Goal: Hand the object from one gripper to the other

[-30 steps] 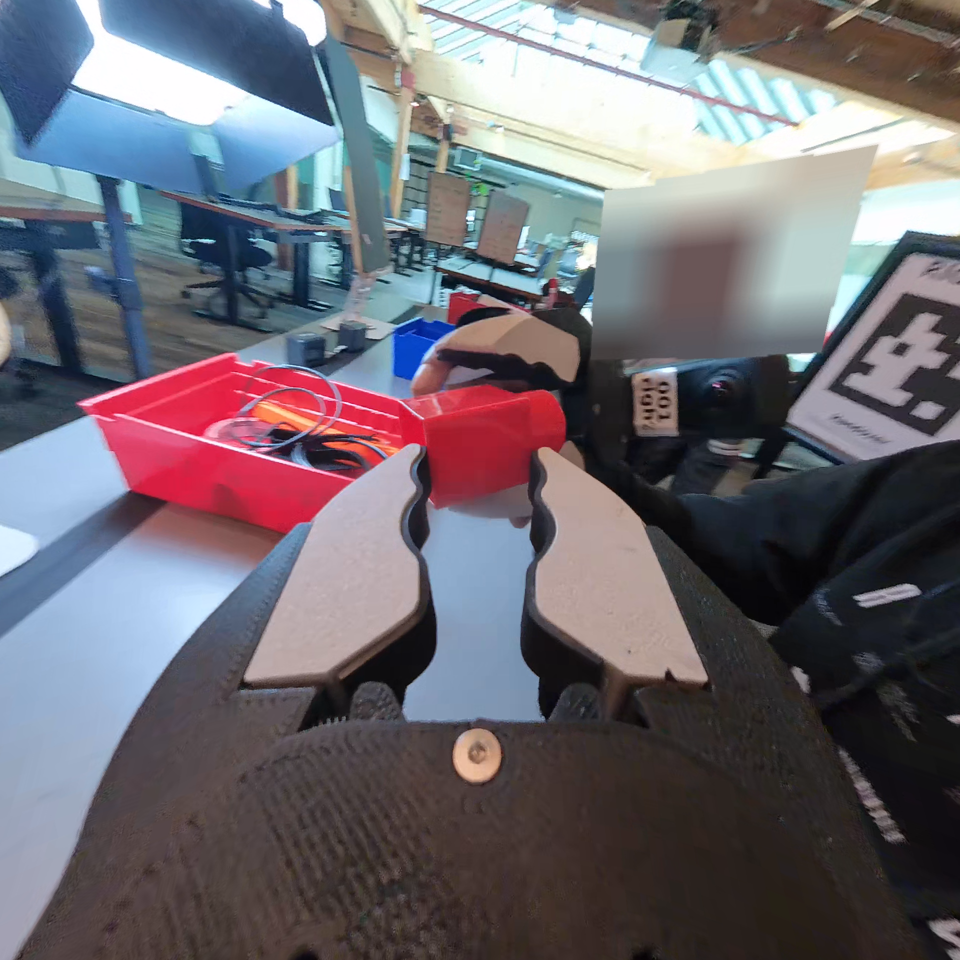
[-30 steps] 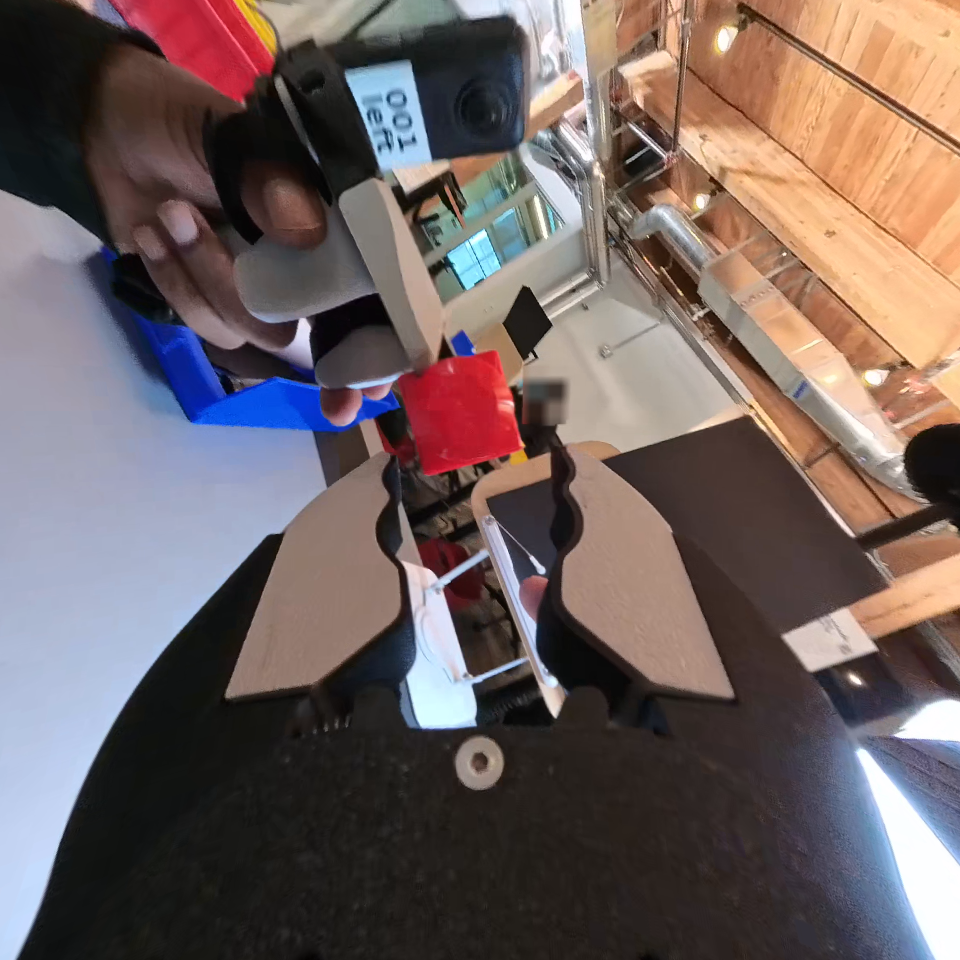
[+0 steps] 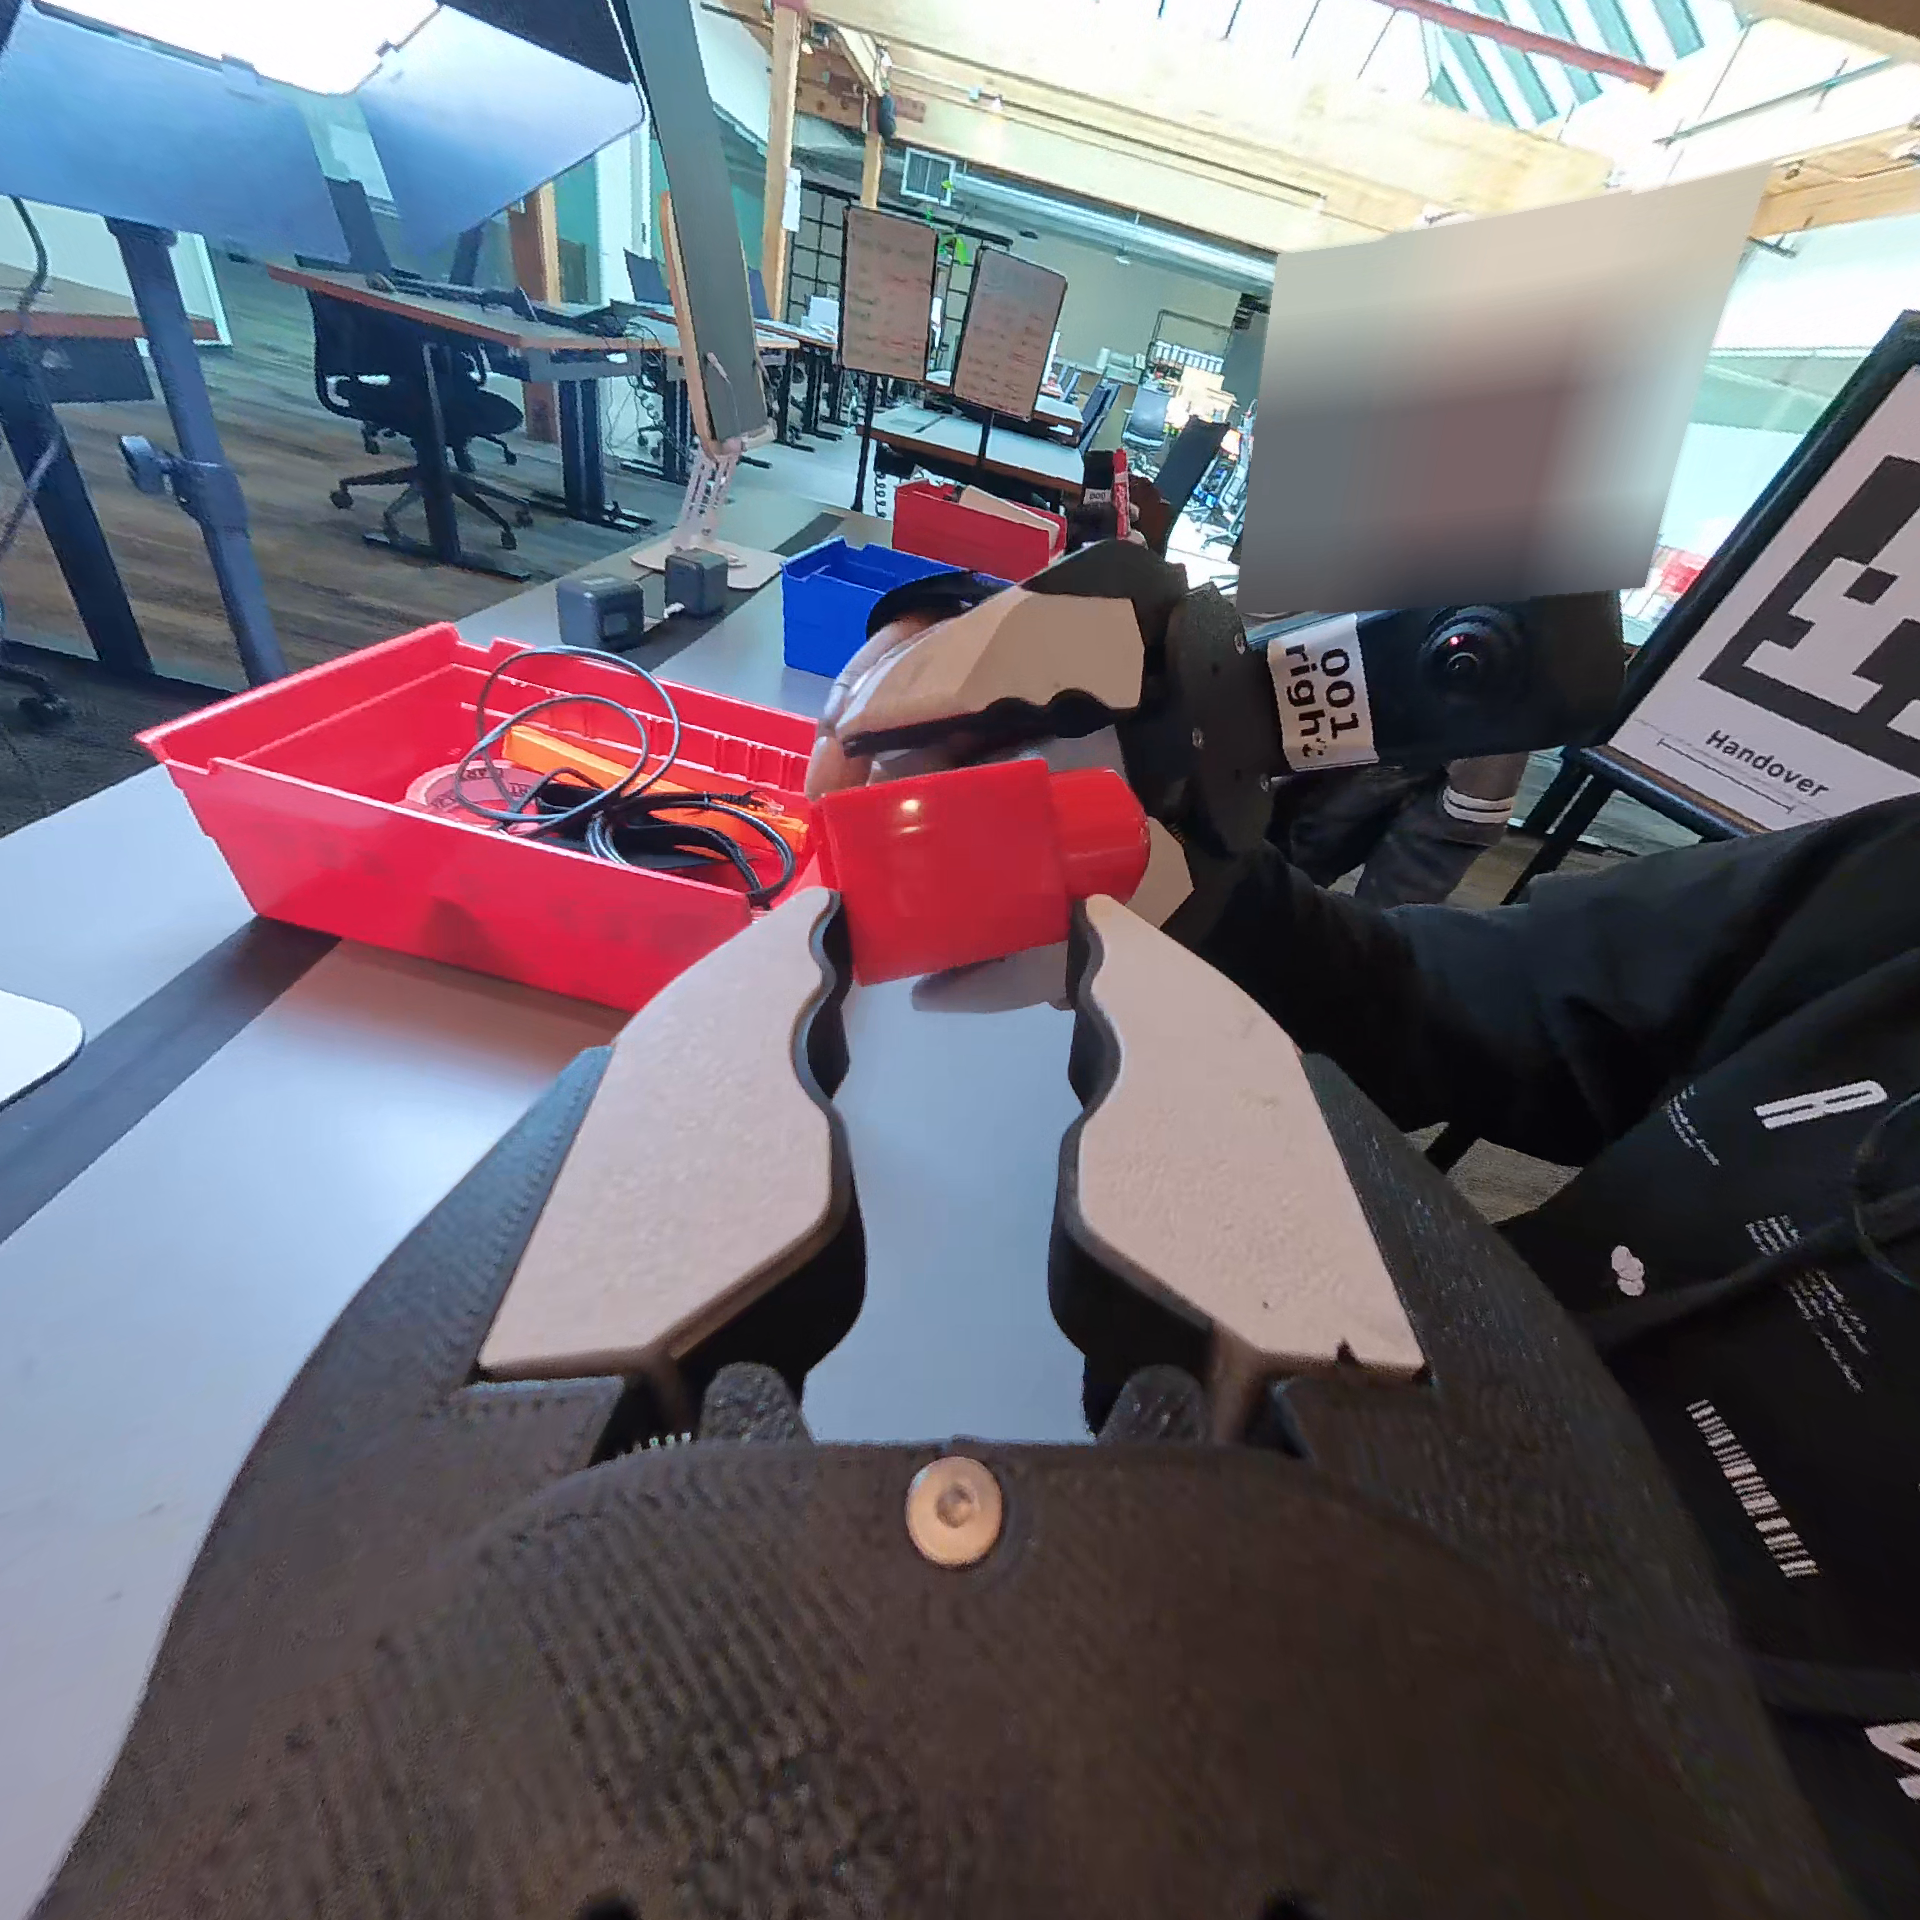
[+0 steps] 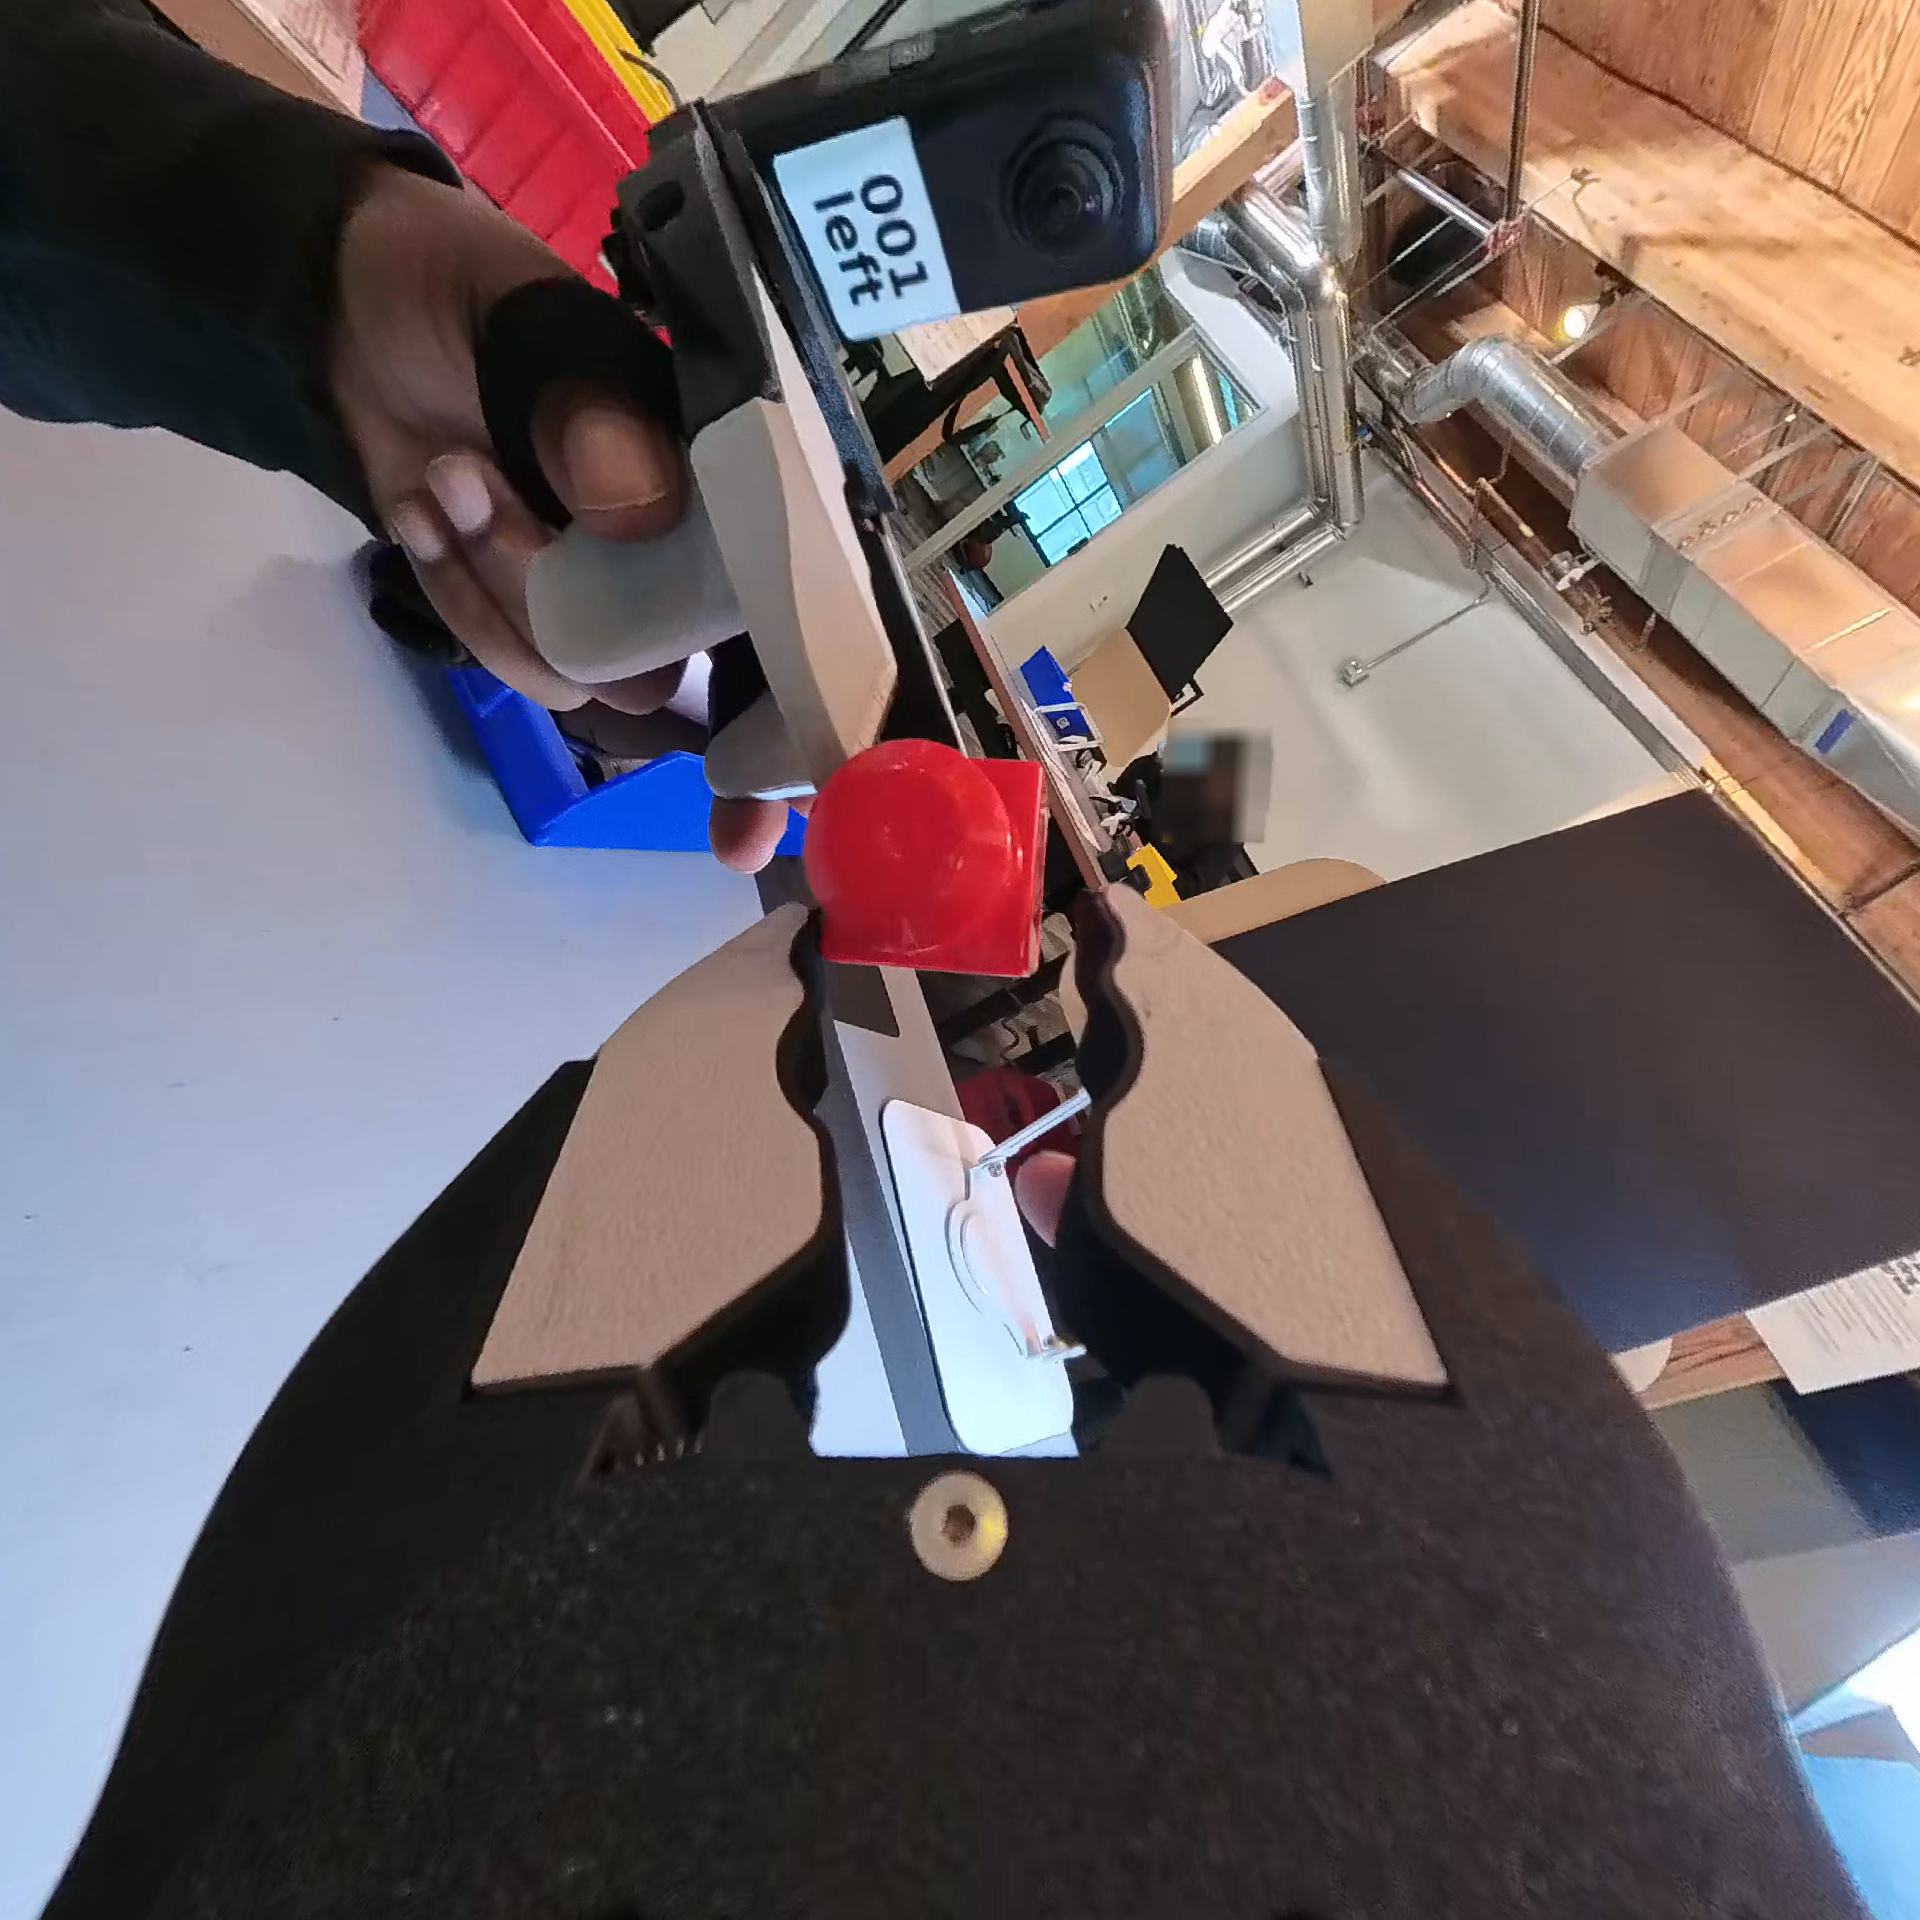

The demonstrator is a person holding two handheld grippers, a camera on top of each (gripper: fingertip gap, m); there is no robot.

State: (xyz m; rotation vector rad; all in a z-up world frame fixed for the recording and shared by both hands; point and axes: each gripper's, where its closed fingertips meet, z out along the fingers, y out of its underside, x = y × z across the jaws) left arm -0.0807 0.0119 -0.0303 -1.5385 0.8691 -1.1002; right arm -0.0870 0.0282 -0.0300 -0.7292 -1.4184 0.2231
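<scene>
Since a second ago the right gripper [image 4: 945,920] has closed the distance. The red object [image 3: 935,862], which then sat out beyond its fingertips, now lies right between them. From where I stand, the left gripper [image 3: 951,914] pinches the boxy end of the red object, one fingertip pressed against each side. It holds the piece up off the grey table [image 3: 260,1091], just in front of the near corner of the red tray [image 3: 312,821].

In the right wrist view the rounded end of the object faces the camera. The right gripper's jaws are spread around it. One tip meets the object's lower corner, while a thin gap shows at the other tip, so they bracket the piece without clamping it. Seen from the left wrist view, one of the right gripper's fingers sits over the object and the other under it.

The two grippers meet nose to nose, turned crosswise to each other. A tangle of black cable [image 3: 644,821] lies in the red tray, and a blue bin [image 3: 831,603] stands farther back on the table.
</scene>
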